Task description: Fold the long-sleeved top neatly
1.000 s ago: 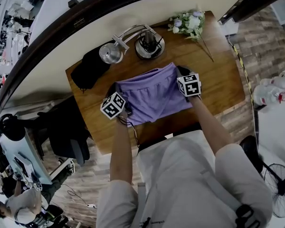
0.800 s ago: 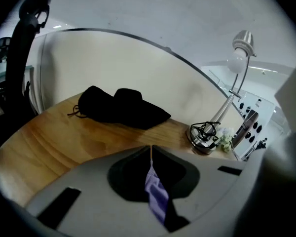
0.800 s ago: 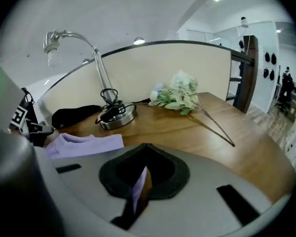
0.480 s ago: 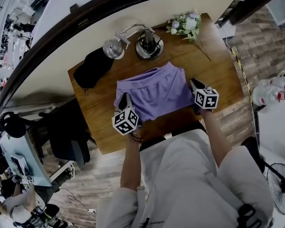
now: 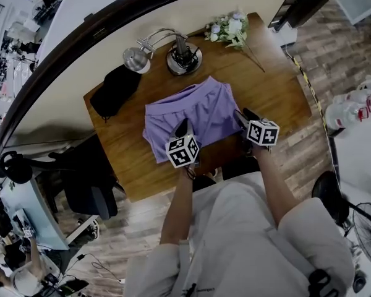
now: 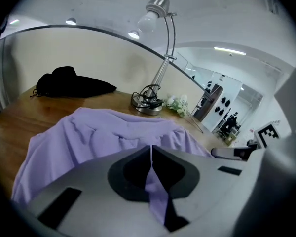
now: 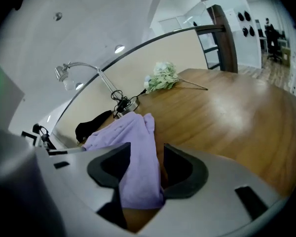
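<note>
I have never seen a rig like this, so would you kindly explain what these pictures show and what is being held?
There is no robot here: a person holds a two-jaw tool in each hand. The head view looks steeply down from a camera on the person's head. The other two views come from cameras riding on each tool, looking along its jaws. On the wooden table lie a purple top, a desk lamp, a bunch of flowers and a dark bundle. The left tool is shut on a fold at the top's near edge. The right tool has just been opening its jaws; the top's fabric lies between them, but they stand apart and do not clamp it.
</note>
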A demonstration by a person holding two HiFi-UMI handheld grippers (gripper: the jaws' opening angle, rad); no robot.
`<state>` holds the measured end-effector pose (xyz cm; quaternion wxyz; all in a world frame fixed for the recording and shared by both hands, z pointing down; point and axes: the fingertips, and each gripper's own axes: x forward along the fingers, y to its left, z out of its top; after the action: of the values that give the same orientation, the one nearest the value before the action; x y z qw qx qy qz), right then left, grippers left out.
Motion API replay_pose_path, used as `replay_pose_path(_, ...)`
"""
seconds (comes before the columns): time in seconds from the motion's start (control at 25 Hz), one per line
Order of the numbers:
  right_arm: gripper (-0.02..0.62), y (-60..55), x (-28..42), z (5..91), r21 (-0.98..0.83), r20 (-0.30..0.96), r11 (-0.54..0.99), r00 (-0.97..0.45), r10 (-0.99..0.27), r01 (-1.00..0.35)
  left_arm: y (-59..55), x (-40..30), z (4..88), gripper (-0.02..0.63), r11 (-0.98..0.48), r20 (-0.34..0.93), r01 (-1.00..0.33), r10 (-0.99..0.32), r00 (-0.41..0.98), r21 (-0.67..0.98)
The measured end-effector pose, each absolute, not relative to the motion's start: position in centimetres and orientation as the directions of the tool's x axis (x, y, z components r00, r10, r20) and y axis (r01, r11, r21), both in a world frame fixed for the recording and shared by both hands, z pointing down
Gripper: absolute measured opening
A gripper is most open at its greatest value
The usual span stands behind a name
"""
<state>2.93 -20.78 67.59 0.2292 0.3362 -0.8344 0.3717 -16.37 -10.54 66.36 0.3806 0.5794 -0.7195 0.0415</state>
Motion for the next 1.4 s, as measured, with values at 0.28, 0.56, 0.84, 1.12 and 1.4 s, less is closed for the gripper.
replay_pose_path(0.28,0.247,-17.8,4.9,68.8,-0.558,0.650,0.371,-0.669,-0.362,-0.743,-10.3,-16.0,70.1,0.026,0.344,0.702,-0.889,-0.711,-0.036,0.303)
replay_pose_path(0.56,0.261,-14.0,6.3,69.7,-0.623,0.687,0.161,-0.634,-0.355,-0.765,-10.5,-15.8,70.4,0.026,0.355,0.733,-0.900,-0.678,-0.062,0.252)
replay_pose_path(0.84,0.212,-13.8,4.9,70.0,-0.737,0.642,-0.059,-0.670,-0.373,-0.673,-10.5,-15.7,70.3,0.026,0.354,0.729,-0.905,-0.680,-0.075,0.237)
replay_pose_path(1.12,0.021,-15.0,4.7,69.1,-0.777,0.589,-0.111,-0.654,-0.475,-0.620,-10.6,-15.6,70.4,0.026,0.347,0.730,-0.891,-0.683,-0.026,0.293)
replay_pose_path(1.4,0.018,-14.6,-0.7,60.9,-0.623,0.438,0.495,-0.795,-0.420,-0.605,-10.4,-15.9,70.0,0.026,0.334,0.711,-0.863,-0.702,0.041,0.379)
